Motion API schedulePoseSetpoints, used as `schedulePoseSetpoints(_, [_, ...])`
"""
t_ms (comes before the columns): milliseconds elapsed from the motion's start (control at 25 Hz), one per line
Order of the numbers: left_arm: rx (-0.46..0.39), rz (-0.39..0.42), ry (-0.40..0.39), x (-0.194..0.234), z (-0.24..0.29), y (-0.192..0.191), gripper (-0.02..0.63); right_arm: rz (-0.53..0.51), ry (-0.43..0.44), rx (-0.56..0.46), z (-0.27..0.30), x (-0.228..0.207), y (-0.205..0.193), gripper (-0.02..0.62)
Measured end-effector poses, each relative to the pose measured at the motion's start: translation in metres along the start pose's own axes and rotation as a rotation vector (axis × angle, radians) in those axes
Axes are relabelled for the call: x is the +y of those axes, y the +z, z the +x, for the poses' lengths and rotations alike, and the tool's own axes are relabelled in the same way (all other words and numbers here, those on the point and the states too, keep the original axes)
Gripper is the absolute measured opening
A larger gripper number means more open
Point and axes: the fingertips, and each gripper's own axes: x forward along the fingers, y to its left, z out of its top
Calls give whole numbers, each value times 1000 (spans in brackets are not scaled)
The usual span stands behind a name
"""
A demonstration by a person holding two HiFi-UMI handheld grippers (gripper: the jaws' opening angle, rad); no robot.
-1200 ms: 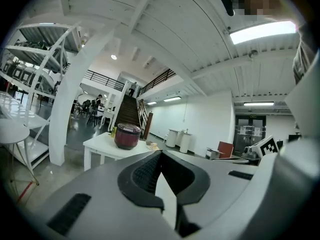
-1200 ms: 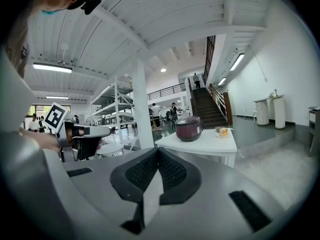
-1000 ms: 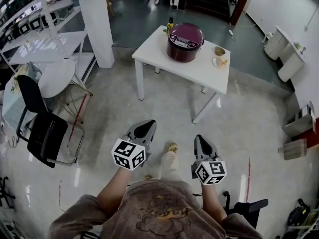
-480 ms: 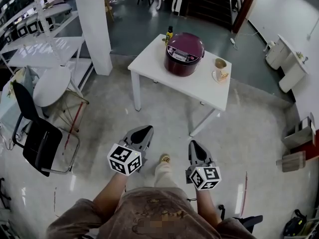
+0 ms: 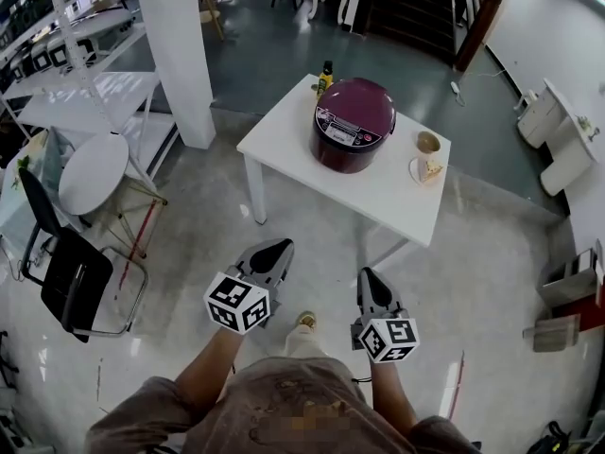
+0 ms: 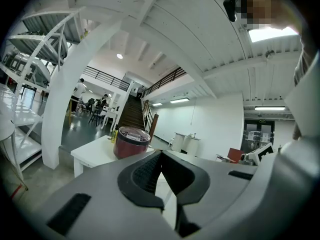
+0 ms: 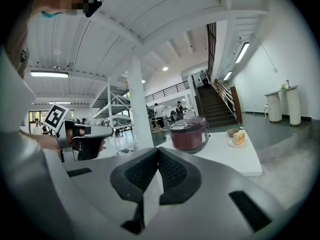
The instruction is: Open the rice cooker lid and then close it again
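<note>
A maroon rice cooker (image 5: 352,123) with its lid down stands on a white table (image 5: 284,135) ahead of me; it also shows far off as the rice cooker (image 6: 131,141) in the left gripper view and the rice cooker (image 7: 189,133) in the right gripper view. My left gripper (image 5: 274,250) and right gripper (image 5: 366,277) hang side by side over the floor, well short of the table's near edge. Both are shut with nothing between their jaws, seen as the left gripper (image 6: 161,154) and the right gripper (image 7: 158,149).
On the table sit a cup (image 5: 427,143), a plate with cake (image 5: 425,168) and a small bottle (image 5: 325,77). A white pillar (image 5: 180,55) stands left of the table, a black chair (image 5: 71,277) and round table (image 5: 92,170) further left. Boxes (image 5: 558,329) lie at right.
Both grippers and I have moved forward over the floor toward the table; the rice cooker now sits nearer and larger in view. The jaws stayed shut.
</note>
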Motion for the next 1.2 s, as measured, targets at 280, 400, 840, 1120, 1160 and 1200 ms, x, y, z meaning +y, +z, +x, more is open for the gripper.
schedulePoseSetpoints(280, [-5, -10, 32, 18, 61, 20, 21, 16, 23, 8, 53, -49, 23, 2])
schedulePoseSetpoints(400, [-8, -7, 48, 25, 84, 26, 21, 16, 41, 10, 74, -67, 31, 2])
schedulePoseSetpoints(840, [-5, 2, 91, 38, 146, 31, 21, 46, 76, 17, 116, -123, 41, 2])
schedulePoseSetpoints(1120, [-10, 2, 98, 51, 165, 32, 21, 56, 94, 28, 139, -133, 37, 2])
schedulePoseSetpoints(1160, [-10, 1, 96, 53, 168, 33, 21, 55, 94, 30, 142, -134, 37, 2])
schedulePoseSetpoints(1200, [-11, 0, 93, 55, 172, 35, 21, 54, 94, 31, 146, -136, 39, 2])
